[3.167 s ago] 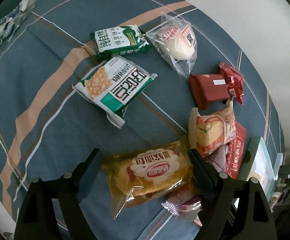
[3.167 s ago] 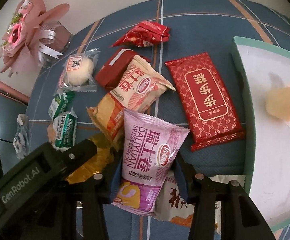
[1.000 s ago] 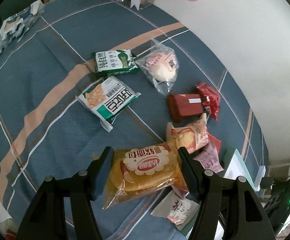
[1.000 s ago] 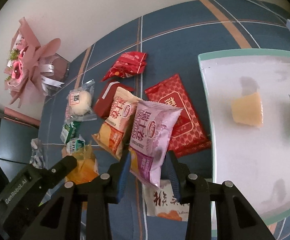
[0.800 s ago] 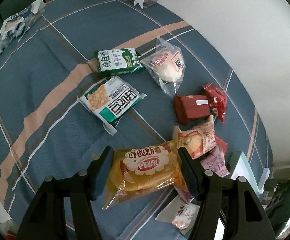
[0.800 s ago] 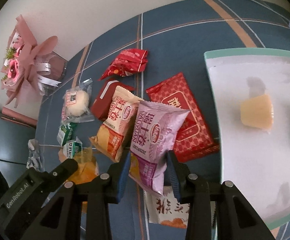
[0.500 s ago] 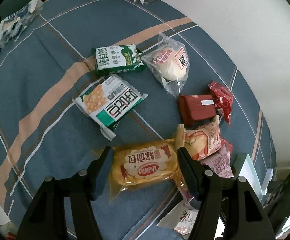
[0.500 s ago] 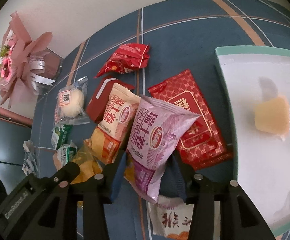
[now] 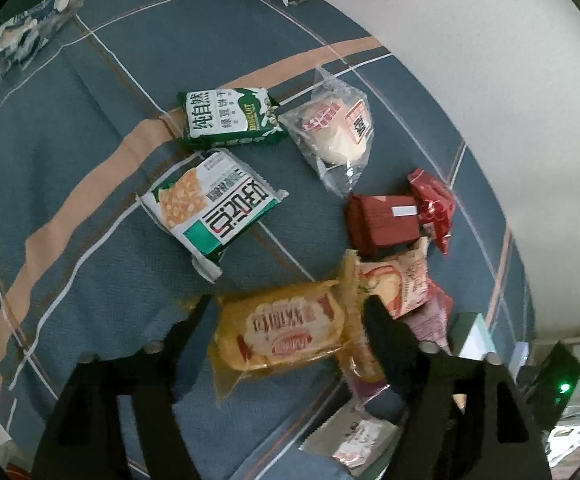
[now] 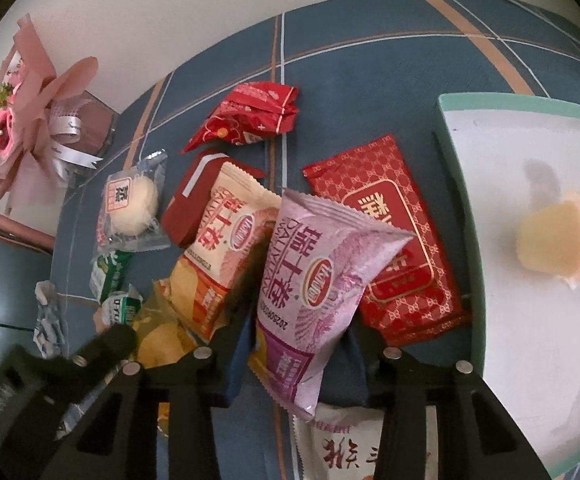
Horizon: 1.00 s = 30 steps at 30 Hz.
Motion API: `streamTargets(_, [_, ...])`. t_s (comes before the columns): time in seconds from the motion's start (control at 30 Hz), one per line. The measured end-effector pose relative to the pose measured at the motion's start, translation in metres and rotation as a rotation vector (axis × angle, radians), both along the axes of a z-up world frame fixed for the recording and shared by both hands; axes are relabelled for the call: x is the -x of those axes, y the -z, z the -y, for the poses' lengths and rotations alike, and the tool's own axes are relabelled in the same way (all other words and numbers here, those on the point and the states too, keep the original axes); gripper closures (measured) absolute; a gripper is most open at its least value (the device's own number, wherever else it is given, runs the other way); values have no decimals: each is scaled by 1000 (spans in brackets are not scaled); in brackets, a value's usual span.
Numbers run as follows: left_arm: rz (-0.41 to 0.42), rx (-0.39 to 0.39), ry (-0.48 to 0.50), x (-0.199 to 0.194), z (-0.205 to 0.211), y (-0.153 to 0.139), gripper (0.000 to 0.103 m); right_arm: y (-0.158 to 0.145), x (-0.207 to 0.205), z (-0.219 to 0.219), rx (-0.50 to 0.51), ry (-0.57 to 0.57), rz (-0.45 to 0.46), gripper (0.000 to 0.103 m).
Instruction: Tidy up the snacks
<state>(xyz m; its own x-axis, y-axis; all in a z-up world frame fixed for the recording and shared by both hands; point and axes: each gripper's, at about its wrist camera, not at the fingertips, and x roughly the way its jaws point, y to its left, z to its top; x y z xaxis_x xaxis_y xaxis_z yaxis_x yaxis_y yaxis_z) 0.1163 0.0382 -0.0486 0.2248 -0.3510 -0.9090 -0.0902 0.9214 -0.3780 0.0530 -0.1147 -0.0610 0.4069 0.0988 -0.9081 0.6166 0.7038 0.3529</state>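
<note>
A yellow bread packet [image 9: 286, 332] lies flat on the blue checked cloth between the fingers of my left gripper [image 9: 286, 312]. Its jaws are opening, and the left finger stands clear of the wrapper. My right gripper [image 10: 298, 344] has a purple snack packet [image 10: 314, 280] between its pads, tilted up over the pile with its tail hanging below. These jaws are closing and the pads press on the packet. To the right sits a white tray with a teal rim [image 10: 450, 160], holding a yellow jelly cup [image 10: 550, 240].
A peach packet [image 10: 226, 240], a red box [image 10: 186, 208], a flat red packet [image 10: 390, 240] and a crinkled red packet [image 10: 250, 116] crowd around the purple one. Two green packets [image 9: 214, 204] [image 9: 230, 118] and a wrapped bun [image 9: 334, 136] lie farther off. A pink bouquet [image 10: 22, 120] stands by the wall.
The left jaws have spread and the yellow packet has settled onto the cloth. The right jaws loosened around the purple packet, then narrowed again, and that gripper sank closer to the pile.
</note>
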Motion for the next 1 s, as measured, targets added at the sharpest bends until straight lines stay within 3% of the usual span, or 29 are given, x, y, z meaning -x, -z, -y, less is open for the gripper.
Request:
streamTargets(0.17, [16, 7, 5, 2, 0, -7, 17, 1, 8, 1, -14, -3, -7, 60])
streamTargets(0.5, [2, -97, 79, 7, 21, 12, 16, 1, 12, 1, -33, -14, -7, 60])
streamTargets(0.67, [27, -105, 69, 10, 18, 8, 31, 1, 13, 1, -33, -13, -7, 60])
streamTargets(1.0, [34, -81, 62, 13, 12, -2, 36, -14, 9, -5, -1, -31, 8, 64])
